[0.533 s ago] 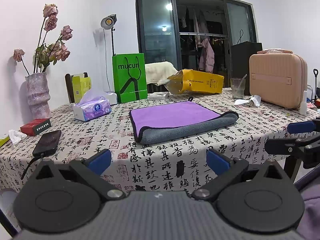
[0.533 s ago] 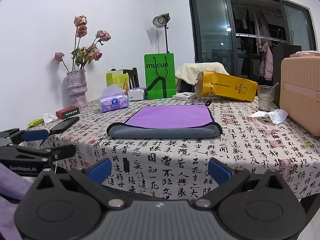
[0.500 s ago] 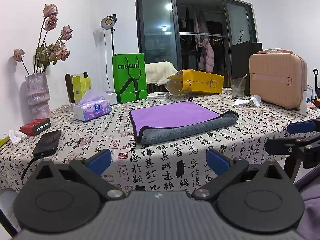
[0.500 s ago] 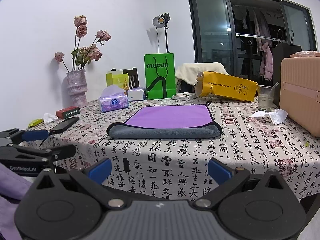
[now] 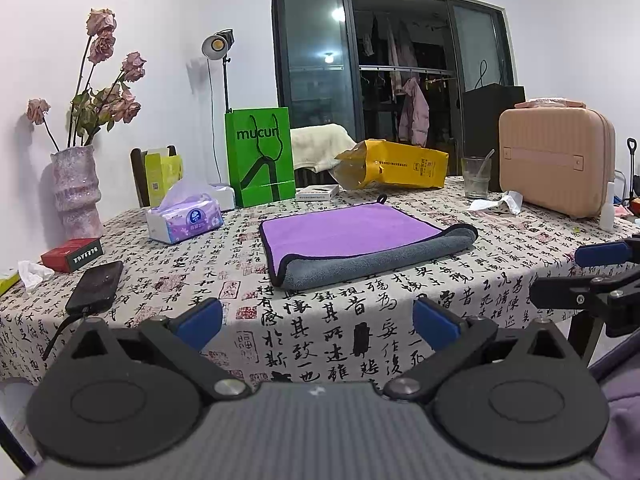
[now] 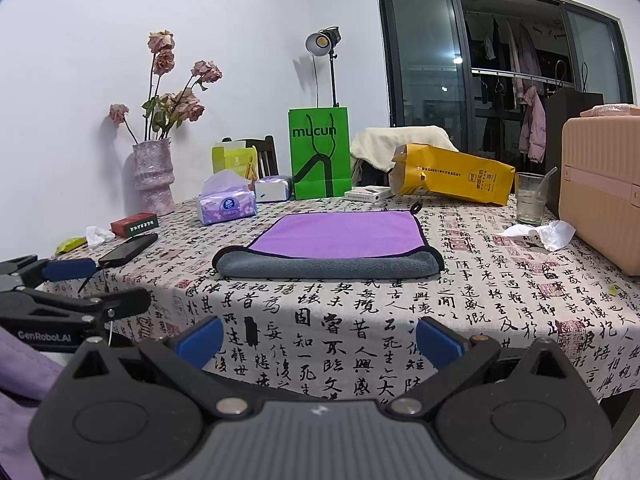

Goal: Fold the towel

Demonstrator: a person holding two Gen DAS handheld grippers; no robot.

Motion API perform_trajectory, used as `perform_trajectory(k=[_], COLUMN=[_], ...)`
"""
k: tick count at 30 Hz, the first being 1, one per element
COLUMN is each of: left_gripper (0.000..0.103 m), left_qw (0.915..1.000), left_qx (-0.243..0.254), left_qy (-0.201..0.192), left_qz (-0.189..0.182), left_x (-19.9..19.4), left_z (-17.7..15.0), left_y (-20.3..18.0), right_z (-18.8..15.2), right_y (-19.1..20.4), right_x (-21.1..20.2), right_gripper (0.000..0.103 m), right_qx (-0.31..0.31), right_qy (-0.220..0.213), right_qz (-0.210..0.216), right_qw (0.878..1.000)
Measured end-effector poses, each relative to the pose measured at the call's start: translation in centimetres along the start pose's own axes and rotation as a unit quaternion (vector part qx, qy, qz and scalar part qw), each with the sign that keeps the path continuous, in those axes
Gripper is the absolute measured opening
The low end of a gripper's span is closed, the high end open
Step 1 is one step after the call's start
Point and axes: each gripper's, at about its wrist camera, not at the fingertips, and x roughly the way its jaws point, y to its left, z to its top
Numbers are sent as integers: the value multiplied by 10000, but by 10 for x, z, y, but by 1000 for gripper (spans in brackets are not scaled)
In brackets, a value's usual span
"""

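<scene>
Two hand-held grippers were in view, both held off the near edge of the table, clear of everything. The left gripper had its two blue-tipped fingers spread wide apart, gripping nothing. The right gripper was likewise spread wide and gripping nothing.

Straight ahead of both, well beyond the fingertips, lay one towel, folded over on the table: purple face up, with a grey rolled fold along the side nearest the grippers and a small loop at a far corner. The table wore one cloth printed with black calligraphy.

To the left of the towel sat one tissue pack, one dark phone, one red box and one vase of dried roses. Behind it stood one green bag and one yellow bag lying on its side. To the right were one glass and one pink case.

The left wrist view showed the right gripper at its right edge; the right wrist view showed the left gripper at its left edge, lettered "GenRobot.AI", and cut off most of the case.
</scene>
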Motion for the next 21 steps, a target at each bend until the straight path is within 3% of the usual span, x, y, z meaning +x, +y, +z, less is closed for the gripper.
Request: perform_trajectory(k=[21], left_gripper=[103], left_qw=[10000], left_qx=[15], left_qy=[57], left_qz=[-72], left_x=[0], left_z=[-2], left_y=[-7], right_z=[0], right_y=[-4], right_x=[3], right_gripper=[103], right_qx=[57], right_qy=[6], right_qz=[-68], right_qw=[10000])
